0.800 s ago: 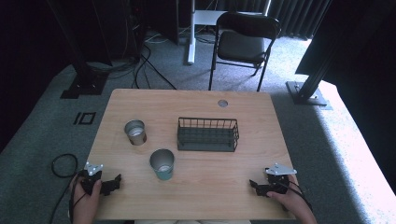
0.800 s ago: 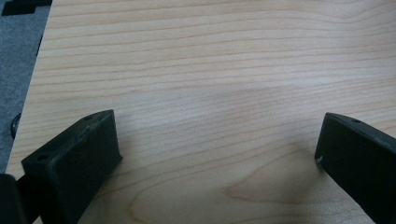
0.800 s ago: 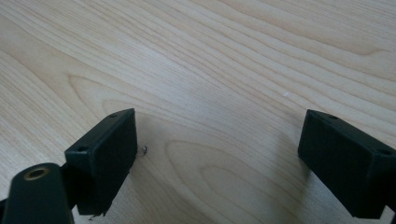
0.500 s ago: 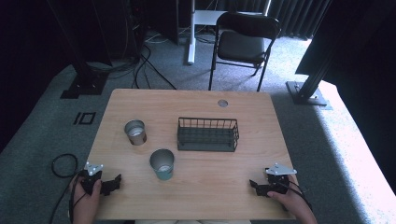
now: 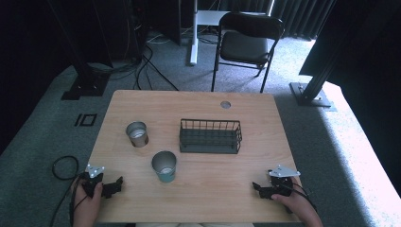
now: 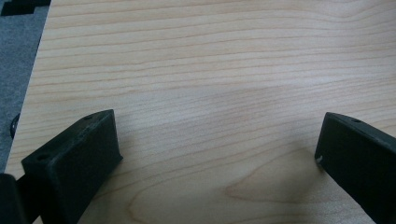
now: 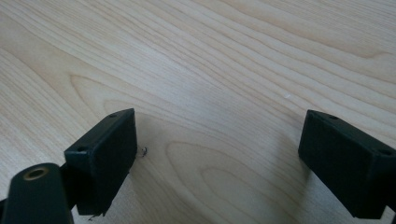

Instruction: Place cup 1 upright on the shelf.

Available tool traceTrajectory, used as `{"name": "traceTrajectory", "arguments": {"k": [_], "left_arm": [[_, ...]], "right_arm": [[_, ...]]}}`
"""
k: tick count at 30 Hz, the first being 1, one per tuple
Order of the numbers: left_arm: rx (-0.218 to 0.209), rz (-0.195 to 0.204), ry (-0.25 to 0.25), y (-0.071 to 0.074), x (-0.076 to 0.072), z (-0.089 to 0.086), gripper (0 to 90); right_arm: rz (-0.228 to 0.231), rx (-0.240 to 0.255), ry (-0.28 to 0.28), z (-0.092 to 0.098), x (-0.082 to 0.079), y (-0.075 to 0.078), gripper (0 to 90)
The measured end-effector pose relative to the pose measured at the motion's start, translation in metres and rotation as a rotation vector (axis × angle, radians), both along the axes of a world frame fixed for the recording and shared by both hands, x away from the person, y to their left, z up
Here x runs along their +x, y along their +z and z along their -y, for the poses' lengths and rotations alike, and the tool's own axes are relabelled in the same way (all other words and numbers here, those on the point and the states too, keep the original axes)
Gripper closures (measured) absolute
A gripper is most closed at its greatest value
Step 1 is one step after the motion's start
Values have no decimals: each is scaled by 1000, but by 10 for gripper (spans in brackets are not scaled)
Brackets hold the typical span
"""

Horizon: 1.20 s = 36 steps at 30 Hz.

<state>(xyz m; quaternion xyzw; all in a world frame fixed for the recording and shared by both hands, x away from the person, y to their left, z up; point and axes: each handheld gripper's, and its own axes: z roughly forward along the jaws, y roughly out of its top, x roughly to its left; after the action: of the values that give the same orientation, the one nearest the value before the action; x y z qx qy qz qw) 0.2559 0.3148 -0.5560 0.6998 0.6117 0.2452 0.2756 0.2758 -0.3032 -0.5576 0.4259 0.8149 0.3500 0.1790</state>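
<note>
On the wooden table (image 5: 198,101) stand a black wire basket (image 5: 210,136) at the middle, a metal cup (image 5: 136,134) to its left and a teal cup (image 5: 164,166) nearer the front. My left gripper (image 5: 118,184) rests at the front left corner, held by a hand, jaws pointing right. It is open (image 6: 217,149) over bare wood, with nothing between its jaws. My right gripper (image 5: 257,187) lies at the front right, jaws pointing left, also open (image 7: 219,149) over bare wood.
A small round grommet (image 5: 225,104) sits near the table's far edge. Behind the table stands a black folding chair (image 5: 246,45). Cables (image 5: 142,66) run over the grey carpet at the back left, and a black stand base (image 5: 309,94) sits at the right.
</note>
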Motion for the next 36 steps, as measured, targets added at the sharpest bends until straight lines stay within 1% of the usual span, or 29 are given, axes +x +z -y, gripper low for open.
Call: {"name": "traceTrajectory", "arguments": {"k": [6,8,10,13,15,24,28,30,33,36], "left_arm": [[0,-1,0,0,0,0,3],[0,0,0,0,0,0,3],[0,0,0,0,0,0,3],[0,0,0,0,0,0,3],[0,0,0,0,0,0,3],[0,0,0,0,0,0,3],[0,0,0,0,0,0,3],[0,0,0,0,0,0,3],[0,0,0,0,0,0,3],[0,0,0,0,0,0,3]], "right_arm": [[0,9,49,-6,3,0,120],[5,-1,68,-9,4,0,124],[4,2,68,-10,4,0,124],[19,5,69,-16,7,3,124],[18,12,72,-18,8,4,124],[18,11,124,-40,12,7,124],[25,6,158,-49,13,11,123],[27,21,164,-52,15,13,124],[33,29,177,-58,16,15,124],[37,43,206,-66,16,17,124]]}}
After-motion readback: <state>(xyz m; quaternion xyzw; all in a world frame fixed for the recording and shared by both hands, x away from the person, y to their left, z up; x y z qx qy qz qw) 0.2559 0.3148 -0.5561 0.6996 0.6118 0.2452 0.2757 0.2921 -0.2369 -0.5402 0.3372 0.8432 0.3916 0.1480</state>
